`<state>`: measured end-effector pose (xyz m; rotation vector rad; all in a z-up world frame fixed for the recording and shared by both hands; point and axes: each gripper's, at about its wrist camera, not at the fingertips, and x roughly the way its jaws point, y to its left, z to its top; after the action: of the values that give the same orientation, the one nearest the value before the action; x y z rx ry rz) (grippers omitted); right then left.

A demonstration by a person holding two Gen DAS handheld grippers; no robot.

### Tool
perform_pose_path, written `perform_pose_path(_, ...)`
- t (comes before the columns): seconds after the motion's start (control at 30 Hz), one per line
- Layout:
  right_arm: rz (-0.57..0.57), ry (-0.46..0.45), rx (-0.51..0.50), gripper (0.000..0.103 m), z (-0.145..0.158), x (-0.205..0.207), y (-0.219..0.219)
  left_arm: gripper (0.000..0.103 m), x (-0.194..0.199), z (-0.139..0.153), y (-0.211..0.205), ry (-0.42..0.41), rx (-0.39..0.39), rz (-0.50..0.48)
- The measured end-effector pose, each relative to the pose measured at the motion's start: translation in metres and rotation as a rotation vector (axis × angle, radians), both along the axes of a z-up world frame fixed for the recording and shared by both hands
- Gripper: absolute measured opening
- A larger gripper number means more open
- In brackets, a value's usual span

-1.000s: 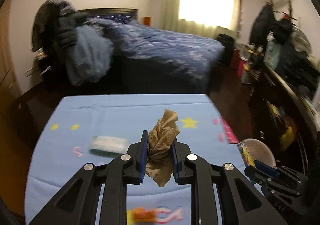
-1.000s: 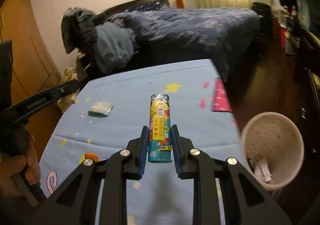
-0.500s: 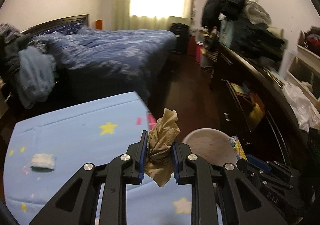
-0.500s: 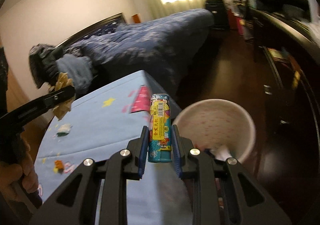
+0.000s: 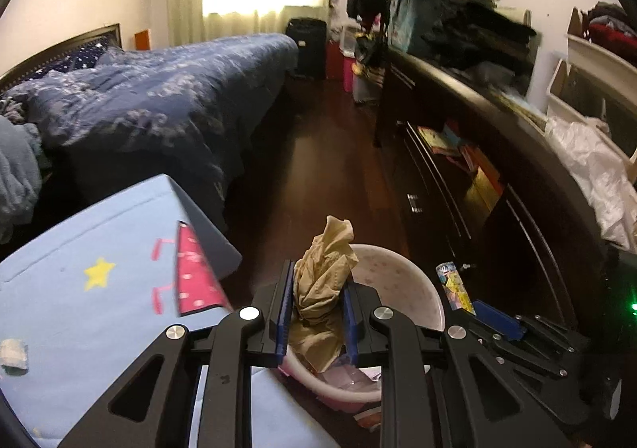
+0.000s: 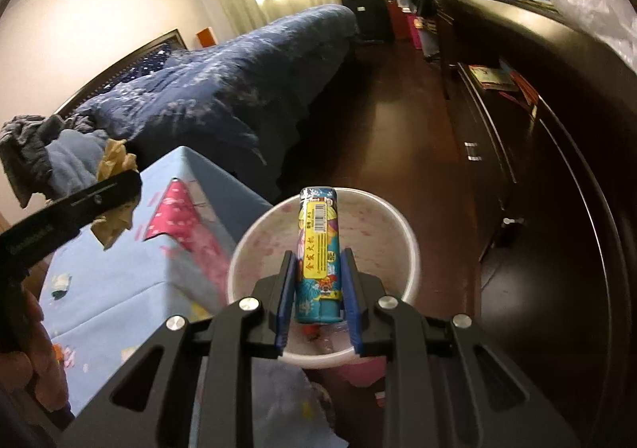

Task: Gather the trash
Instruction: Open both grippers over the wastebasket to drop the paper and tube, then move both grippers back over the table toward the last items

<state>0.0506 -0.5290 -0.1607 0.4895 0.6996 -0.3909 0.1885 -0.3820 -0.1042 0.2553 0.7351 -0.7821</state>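
Observation:
My left gripper [image 5: 317,306] is shut on a crumpled brown paper wad [image 5: 322,289], held just over the near rim of a pale pink waste bin [image 5: 402,281] on the floor. My right gripper [image 6: 318,298] is shut on a colourful tube-shaped wrapper [image 6: 319,249] with a yellow label, hanging above the open mouth of the same waste bin [image 6: 382,233]. In the left wrist view the right gripper [image 5: 493,318] shows at the right with the wrapper [image 5: 454,285]. The right wrist view shows the left gripper [image 6: 115,189] at the left, holding the paper wad [image 6: 113,157].
A table with a light blue starred cloth [image 5: 79,289] stands left of the bin, with a small white scrap [image 5: 14,354] on it. A bed with a dark blue quilt [image 5: 159,98] lies beyond. A dark wooden cabinet [image 5: 477,177] runs along the right. Dark floor lies between.
Both grippers have swung right, off the table and down toward the waste bin, each keeping hold of its piece. The bin now sits under the right gripper.

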Motion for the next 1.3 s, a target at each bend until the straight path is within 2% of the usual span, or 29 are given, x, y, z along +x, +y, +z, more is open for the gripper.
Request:
perform_pose_path(0.1,-0.015,0.014,0.000,0.024,-0.008,0.004,-0.008,0.024,0.006,-0.011,-0.019,0.026,0.005,-0.016)
perform_pose_path(0.17,-0.021,0.022,-0.004,0.025,-0.014,0.008,-0.013,0.043,0.010,-0.018,-0.027,0.052,-0.003,-0.034)
perform_pose_path(0.23,-0.033,0.029,-0.013,0.026,-0.017,0.010,-0.015,0.075,0.014,-0.024,-0.032,0.074,-0.023,-0.042)
perform_pose_path(0.3,-0.034,0.029,-0.012,0.027,-0.019,0.011,-0.017,0.083,0.015,-0.026,-0.032,0.073,-0.046,-0.042)
perform_pose_path(0.5,-0.012,0.029,-0.001,0.030,-0.019,0.011,-0.009,0.085,0.019,-0.016,-0.007,0.065,-0.084,0.002)
perform_pose_path(0.6,0.028,0.019,-0.010,0.033,-0.011,0.013,0.010,0.091,0.019,-0.005,0.021,0.025,-0.091,0.068)
perform_pose_path(0.73,0.110,-0.002,-0.026,0.039,0.005,0.021,0.046,0.097,0.019,0.008,0.069,-0.065,-0.036,0.181)
perform_pose_path(0.8,0.169,-0.019,-0.043,0.043,0.016,0.027,0.071,0.098,0.022,0.011,0.099,-0.119,0.020,0.257)
perform_pose_path(0.93,0.277,-0.045,-0.079,0.048,0.035,0.042,0.120,0.099,0.038,0.013,0.156,-0.166,0.093,0.401)
perform_pose_path(1.0,0.328,-0.049,-0.098,0.054,0.041,0.050,0.142,0.099,0.051,0.011,0.186,-0.157,0.122,0.479)
perform_pose_path(1.07,0.369,-0.050,-0.115,0.055,0.046,0.055,0.160,0.099,0.064,0.008,0.213,-0.134,0.138,0.533)
perform_pose_path(1.13,0.412,-0.050,-0.130,0.055,0.049,0.061,0.180,0.099,0.081,-0.001,0.239,-0.109,0.187,0.592)
perform_pose_path(1.3,0.497,-0.039,-0.159,0.056,0.052,0.074,0.220,0.099,0.116,-0.027,0.286,0.005,0.204,0.655)
